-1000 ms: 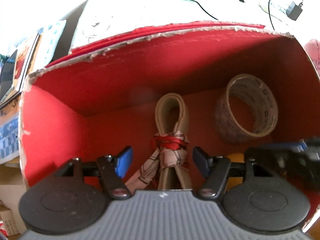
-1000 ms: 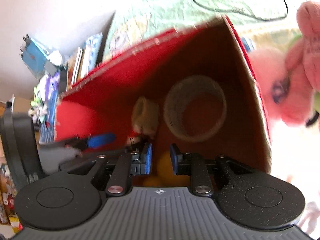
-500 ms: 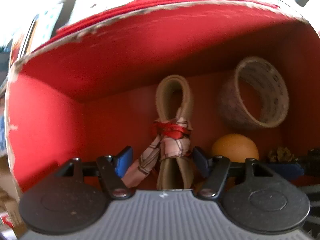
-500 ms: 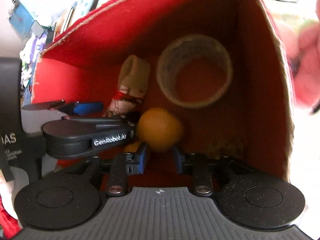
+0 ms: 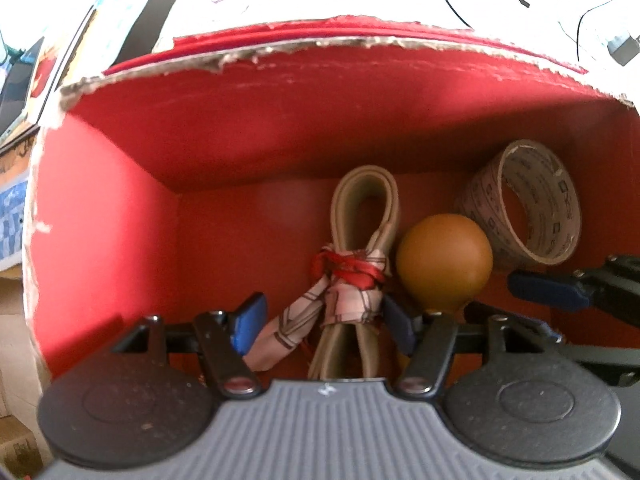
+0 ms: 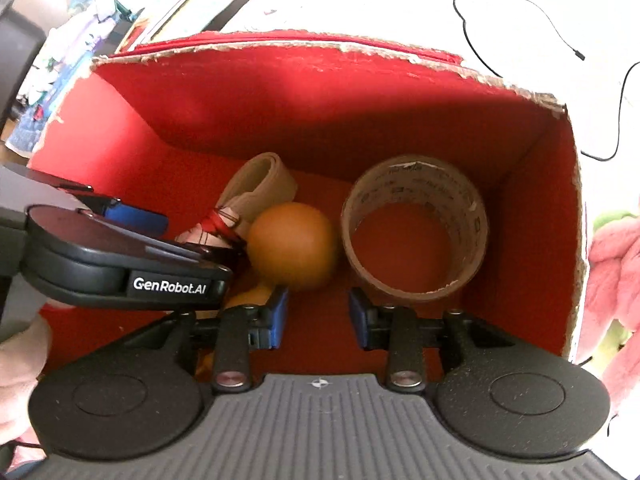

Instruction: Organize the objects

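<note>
Your left claw [image 5: 324, 320] sits inside the red cardboard box [image 5: 280, 128], blue pads spread wide on either side of the folded beige strap [image 5: 366, 200], not gripping it. That strap is bundled at its middle with a plaid cloth [image 5: 352, 300] and a red ribbon [image 5: 352, 268], lying on the box floor and reaching toward the far wall. Your right claw [image 6: 318, 316] is also inside the box, pads parted and holding nothing. The orange ball [image 6: 294, 246] rests on the box floor just beyond its left pad, free of both pads. In the left view the ball [image 5: 444, 260] sits just right of the strap bundle, touching or nearly touching it. The packing tape roll [image 6: 416, 232] stands at the far right of the box, close beside the ball; can't tell if they touch. A smaller orange thing [image 6: 248, 296] peeks out under the left claw's body, mostly hidden. The box rim [image 6: 280, 42] is torn and ragged. Outside the box: a black cable [image 6: 520, 8] on the bright surface far right, a pink plush toy [image 6: 616, 256] at the right, and books [image 5: 48, 68] at the far left.
</note>
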Available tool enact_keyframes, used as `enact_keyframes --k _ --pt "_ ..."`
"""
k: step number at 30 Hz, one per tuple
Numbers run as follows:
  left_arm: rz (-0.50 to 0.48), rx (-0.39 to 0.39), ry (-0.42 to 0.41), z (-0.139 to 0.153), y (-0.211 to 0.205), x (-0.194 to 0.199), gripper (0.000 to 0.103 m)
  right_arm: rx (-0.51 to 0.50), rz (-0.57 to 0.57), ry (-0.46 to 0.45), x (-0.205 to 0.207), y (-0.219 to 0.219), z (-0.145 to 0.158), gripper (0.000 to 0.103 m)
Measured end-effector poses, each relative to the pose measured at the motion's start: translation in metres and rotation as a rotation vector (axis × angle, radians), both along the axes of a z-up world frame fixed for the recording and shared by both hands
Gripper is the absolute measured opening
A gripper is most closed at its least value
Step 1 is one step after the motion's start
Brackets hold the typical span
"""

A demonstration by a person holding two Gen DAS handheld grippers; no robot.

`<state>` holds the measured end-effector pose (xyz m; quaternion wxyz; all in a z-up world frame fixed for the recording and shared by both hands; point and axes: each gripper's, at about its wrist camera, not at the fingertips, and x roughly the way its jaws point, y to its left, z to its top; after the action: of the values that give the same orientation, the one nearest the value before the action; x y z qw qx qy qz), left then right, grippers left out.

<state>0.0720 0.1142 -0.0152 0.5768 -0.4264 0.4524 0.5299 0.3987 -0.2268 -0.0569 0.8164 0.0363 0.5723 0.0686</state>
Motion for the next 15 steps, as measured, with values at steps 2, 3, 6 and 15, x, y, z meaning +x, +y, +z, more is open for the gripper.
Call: enact_keyframes --k 2,3,6,15 --pt "-0.033 -0.021 0.002 -0.004 -0.001 0.012 0.066 -0.017 -0.01 -0.005 -0.002 -0.006 0.0 0.029" --pt "-0.062 -0.032 0.003 -0.005 -0.001 0.016 0.066 -0.007 -0.03 -0.004 -0.003 -0.011 0.001 0.024" --pt "-0.106 -0.047 0.035 -0.006 -0.002 0.027 0.064 0.065 -0.053 -0.044 -0.009 -0.018 0.01 0.025" --pt "-0.175 -0.041 0.067 0.0 -0.004 0.056 0.064 0.176 -0.198 -0.151 -0.007 -0.035 0.022 0.025"
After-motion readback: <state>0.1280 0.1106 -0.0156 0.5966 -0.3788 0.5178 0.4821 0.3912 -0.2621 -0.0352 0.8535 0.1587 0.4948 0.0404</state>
